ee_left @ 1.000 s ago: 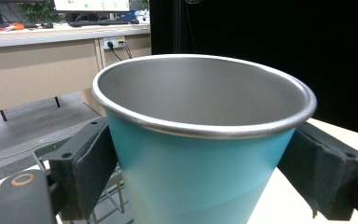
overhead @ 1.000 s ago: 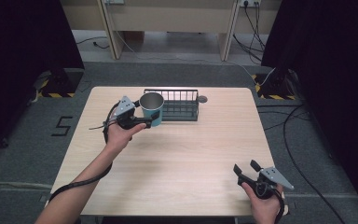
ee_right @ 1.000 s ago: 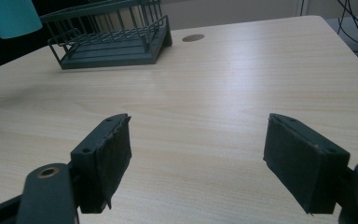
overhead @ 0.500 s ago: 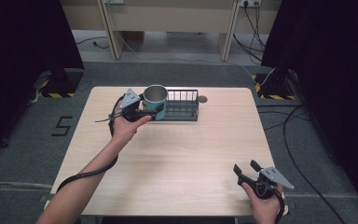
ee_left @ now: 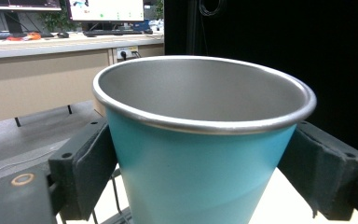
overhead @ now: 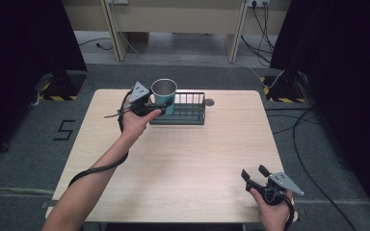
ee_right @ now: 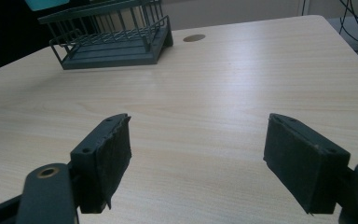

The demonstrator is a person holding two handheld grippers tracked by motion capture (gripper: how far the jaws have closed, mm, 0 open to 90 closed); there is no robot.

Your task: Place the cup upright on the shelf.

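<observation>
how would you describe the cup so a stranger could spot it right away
Start at the light wooden table and go to the dark wire rack at its far edge. At the rack's left end, the left gripper holds a teal cup upright. Its silver metal rim and inside set it apart.

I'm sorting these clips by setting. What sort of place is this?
Probably a lab or office room fitted out for recording: a lone wooden table between black curtains, cables on grey carpet, and a monitor on a desk behind.
</observation>
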